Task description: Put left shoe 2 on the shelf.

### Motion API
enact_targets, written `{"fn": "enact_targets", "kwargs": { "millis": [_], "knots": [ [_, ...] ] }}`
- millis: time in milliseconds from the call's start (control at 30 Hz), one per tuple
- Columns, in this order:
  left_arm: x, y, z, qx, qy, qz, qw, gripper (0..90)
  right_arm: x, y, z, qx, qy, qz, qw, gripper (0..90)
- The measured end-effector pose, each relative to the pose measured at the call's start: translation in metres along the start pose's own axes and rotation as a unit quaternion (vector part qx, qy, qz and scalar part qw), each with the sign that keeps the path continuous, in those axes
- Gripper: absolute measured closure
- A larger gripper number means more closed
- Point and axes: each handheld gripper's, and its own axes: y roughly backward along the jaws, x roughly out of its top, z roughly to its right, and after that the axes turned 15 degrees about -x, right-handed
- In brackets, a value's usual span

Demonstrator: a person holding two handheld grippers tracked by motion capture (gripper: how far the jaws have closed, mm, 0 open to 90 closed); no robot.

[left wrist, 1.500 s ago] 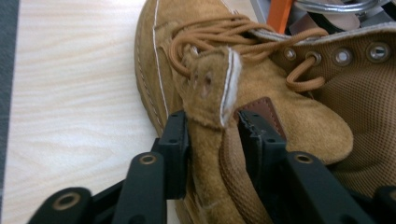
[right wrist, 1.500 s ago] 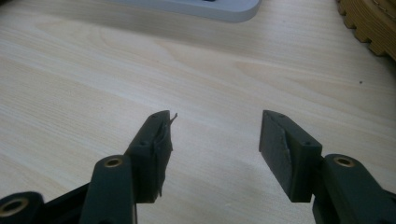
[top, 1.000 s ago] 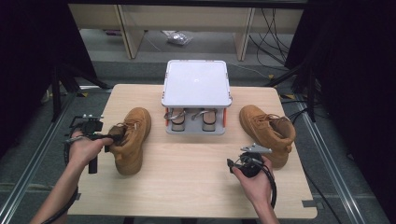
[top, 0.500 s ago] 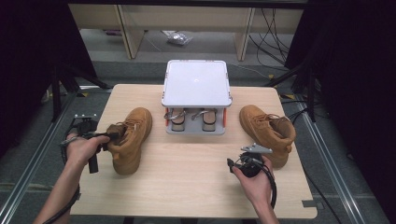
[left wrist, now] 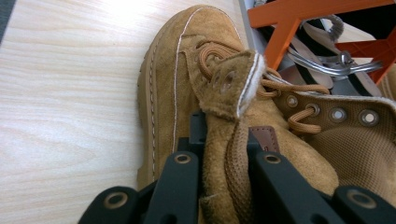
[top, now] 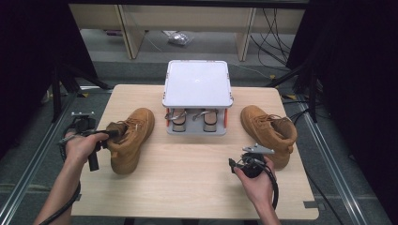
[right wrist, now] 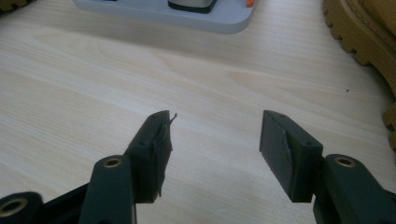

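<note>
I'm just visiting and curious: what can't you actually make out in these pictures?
- High view: what stands in the rack, hidden under its white lid.
- Left gripper view: the left boot heel, cut off by the bottom edge and the jaws.
- Right gripper view: the right boot, cut off by the edge.

I can read no text, brand, number or sign from here. The small brown tag [left wrist: 264,138] on the boot [left wrist: 187,93] looks blank in the left gripper view, or its marking is too faint for me to make out. The white lid [top: 197,83] of the rack bears no lettering that I can see.
</note>
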Motion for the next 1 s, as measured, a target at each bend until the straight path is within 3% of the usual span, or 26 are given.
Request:
{"fn": "enact_targets", "kwargs": {
  "millis": [233,300,333,433,467,500,567,667,1000],
  "knots": [
    [0.003,0.001,0.005,-0.019,0.002,0.012,0.9997,82.9,0.000,0.001,0.003,0.003,0.006,0.004,1.0000,44.3],
    [0.005,0.003,0.006,-0.023,0.002,0.015,0.9996,82.9,0.001,0.002,0.002,0.001,-0.009,0.003,1.0000,44.3],
    [0.006,0.003,0.007,-0.029,0.004,0.019,0.9994,82.9,0.001,0.002,0.003,-0.006,-0.005,0.000,1.0000,44.3],
    [0.010,0.006,0.010,-0.032,0.000,0.021,0.9993,82.9,0.001,0.003,0.004,-0.003,-0.004,0.002,1.0000,44.3],
    [0.011,0.007,0.010,-0.033,-0.001,0.022,0.9992,82.9,0.001,0.005,0.002,-0.007,-0.015,-0.004,0.9999,44.3],
    [0.012,0.008,0.011,-0.034,0.001,0.025,0.9991,82.9,0.001,0.004,0.004,-0.010,-0.002,0.004,0.9999,44.3],
    [0.014,0.009,0.012,-0.036,0.000,0.029,0.9989,82.9,0.001,0.004,0.005,-0.012,0.000,0.005,0.9999,44.3],
    [0.016,0.010,0.014,-0.037,-0.001,0.033,0.9988,83.0,0.001,0.004,0.004,-0.003,-0.005,0.004,1.0000,44.3],
    [0.026,0.015,0.016,-0.039,-0.003,0.042,0.9983,82.9,0.001,0.004,0.005,-0.005,-0.012,0.010,0.9999,44.3]
  ]
}}
